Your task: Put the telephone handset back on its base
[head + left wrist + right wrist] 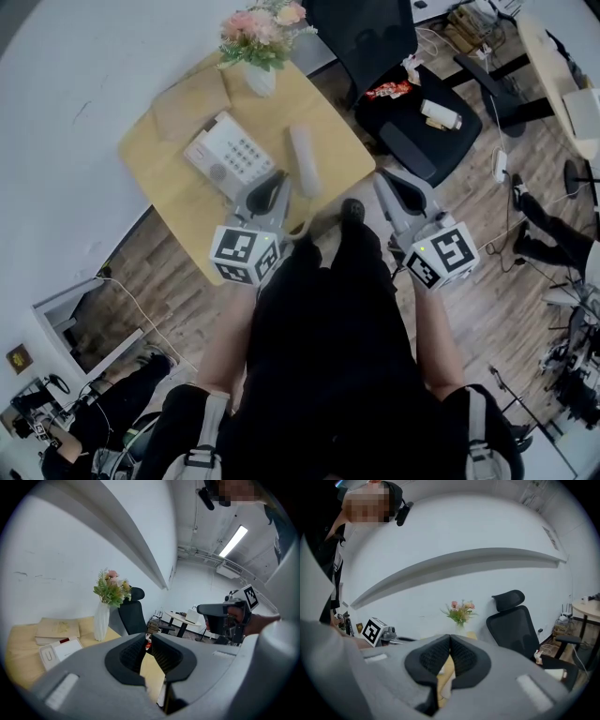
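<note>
We have not started: the handset [303, 159] lies on the table [187, 202] at three o'clock from the base [228, 155]. Our left gripper [278, 178] and right gripper [382, 178] are clenched and empty.

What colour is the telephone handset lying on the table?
The handset is off-white; the head view shows it best.

White handset [303, 160], yellow table [176, 202], black chair [367, 37]

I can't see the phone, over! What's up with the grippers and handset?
Left gripper and right gripper both shut, empty. Handset off its base, lying on the table beside it. Vase behind, not in the way.
</note>
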`<state>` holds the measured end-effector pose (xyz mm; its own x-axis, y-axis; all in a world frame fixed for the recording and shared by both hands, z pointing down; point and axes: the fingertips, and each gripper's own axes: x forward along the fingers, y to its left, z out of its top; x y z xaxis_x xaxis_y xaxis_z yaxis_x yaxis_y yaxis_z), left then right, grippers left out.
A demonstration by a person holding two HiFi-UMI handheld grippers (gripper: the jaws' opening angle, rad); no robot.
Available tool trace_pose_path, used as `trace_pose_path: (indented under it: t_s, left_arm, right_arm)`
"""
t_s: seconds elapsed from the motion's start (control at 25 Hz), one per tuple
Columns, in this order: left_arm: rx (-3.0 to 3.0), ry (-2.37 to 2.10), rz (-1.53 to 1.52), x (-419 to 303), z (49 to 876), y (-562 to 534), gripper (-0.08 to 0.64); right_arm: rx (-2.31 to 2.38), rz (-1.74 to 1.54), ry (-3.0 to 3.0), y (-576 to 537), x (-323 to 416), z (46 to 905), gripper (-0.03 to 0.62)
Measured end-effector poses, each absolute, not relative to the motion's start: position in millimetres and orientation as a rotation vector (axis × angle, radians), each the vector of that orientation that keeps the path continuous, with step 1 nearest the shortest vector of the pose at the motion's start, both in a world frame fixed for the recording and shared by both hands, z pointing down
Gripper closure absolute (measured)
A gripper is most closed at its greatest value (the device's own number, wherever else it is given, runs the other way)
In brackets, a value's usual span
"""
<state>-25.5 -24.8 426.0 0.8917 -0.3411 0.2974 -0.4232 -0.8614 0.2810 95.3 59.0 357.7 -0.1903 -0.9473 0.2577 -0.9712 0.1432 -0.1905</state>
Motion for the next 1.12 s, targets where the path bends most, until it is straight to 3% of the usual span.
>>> trace_pose_path:
  t_s: [0.16,1.12]
  left_arm:
    - [2.687,-0.614,0.359,-20,435,-34,0.486]
    - [2.371,-1.044,0.578,27,520,-59,0.367]
  right_arm:
    - [1.879,0.512,-2.350,42,99,366,0.589]
    - [1.262,0.570,-2.612,-55,146,400,0.589]
